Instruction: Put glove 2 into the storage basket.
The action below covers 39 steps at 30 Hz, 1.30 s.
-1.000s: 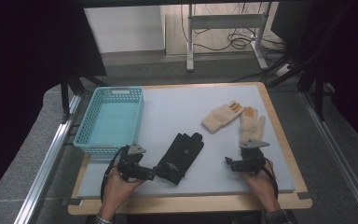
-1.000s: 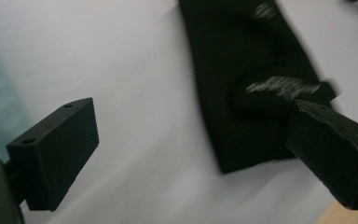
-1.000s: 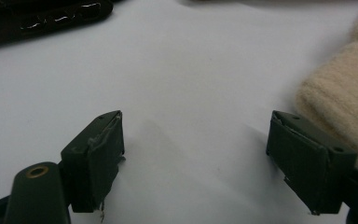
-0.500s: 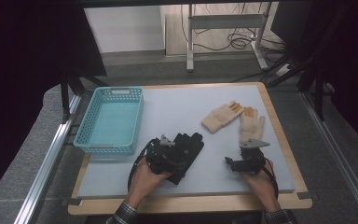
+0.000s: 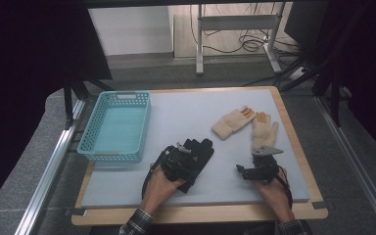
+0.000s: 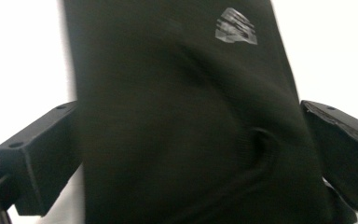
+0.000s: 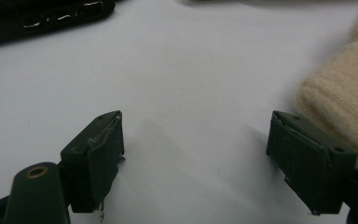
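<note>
A pair of black gloves point(image 5: 199, 149) lies at the middle of the pale mat. My left gripper point(image 5: 188, 157) is down over their near end. In the left gripper view the black glove point(image 6: 182, 116), with a small grey logo, lies between the two wide-apart jaws, so my left gripper point(image 6: 186, 154) is open around it. My right gripper point(image 5: 242, 170) rests low at the front right, open, with bare mat between its fingers. A beige glove point(image 5: 265, 129) lies just beyond it, seen as a beige glove point(image 7: 345, 98) by the right jaw. A second beige glove point(image 5: 232, 122) lies to its left.
A teal plastic basket point(image 5: 88, 147) stands at the left of the mat with nothing in it. The wooden table edge point(image 5: 200, 213) runs along the front. The black glove point(image 7: 42, 18) lies far off in the right gripper view.
My left gripper has moved right and forward from the front left of the mat onto the black gloves. The right gripper and the beige gloves have stayed put.
</note>
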Tool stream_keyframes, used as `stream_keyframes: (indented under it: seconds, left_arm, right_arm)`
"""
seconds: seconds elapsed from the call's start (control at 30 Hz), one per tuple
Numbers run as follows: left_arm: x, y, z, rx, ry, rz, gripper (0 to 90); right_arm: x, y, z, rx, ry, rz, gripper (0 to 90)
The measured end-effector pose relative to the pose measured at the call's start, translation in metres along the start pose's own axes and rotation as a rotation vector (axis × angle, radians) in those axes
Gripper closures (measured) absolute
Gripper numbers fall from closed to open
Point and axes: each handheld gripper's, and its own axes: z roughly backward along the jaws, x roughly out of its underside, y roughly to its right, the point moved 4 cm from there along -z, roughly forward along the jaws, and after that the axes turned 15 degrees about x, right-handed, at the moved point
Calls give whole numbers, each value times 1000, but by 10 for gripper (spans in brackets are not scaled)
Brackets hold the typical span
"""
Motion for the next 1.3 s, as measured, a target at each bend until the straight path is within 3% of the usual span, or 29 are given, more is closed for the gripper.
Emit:
stream_keyframes:
  seconds: [0.03, 0.2, 0.27, 0.37, 0.43, 0.5, 0.6, 0.73, 0.9, 1.1, 1.3]
  left_arm:
    - [1, 7, -4, -52, -27, -46, 0]
    - [0, 7, -4, -45, -18, -48, 7]
    - [0, 5, 2, -49, -9, -44, 89]
    - [0, 0, 8, -49, 0, -35, 300]
    - [1, -3, 12, -49, 4, -38, 350]
    - [1, -3, 15, -77, -3, -64, 494]
    - [-1, -3, 16, -86, -10, -73, 566]
    - [-3, -5, 20, -67, -8, -67, 591]
    - [-11, -9, 32, -82, 18, -65, 589]
    - [-25, -15, 58, -91, 57, -40, 584]
    - [-34, -29, 85, -141, 75, -28, 577]
  right_arm:
    - [0, 0, 0, 0, 0, 0, 185]
    - [0, 0, 0, 1, -1, 1, 185]
    - [0, 0, 0, 0, 0, 1, 184]
    - [0, 0, 0, 0, -1, 1, 185]
    - [0, 0, 0, 0, -1, 1, 184]
    - [0, 0, 0, 0, 0, 1, 185]
    - [0, 0, 0, 0, 0, 1, 185]
    - [0, 0, 0, 0, 0, 2, 184]
    - [0, 0, 0, 0, 0, 1, 184]
    - [0, 0, 0, 0, 0, 0, 184]
    - [0, 0, 0, 0, -1, 1, 184]
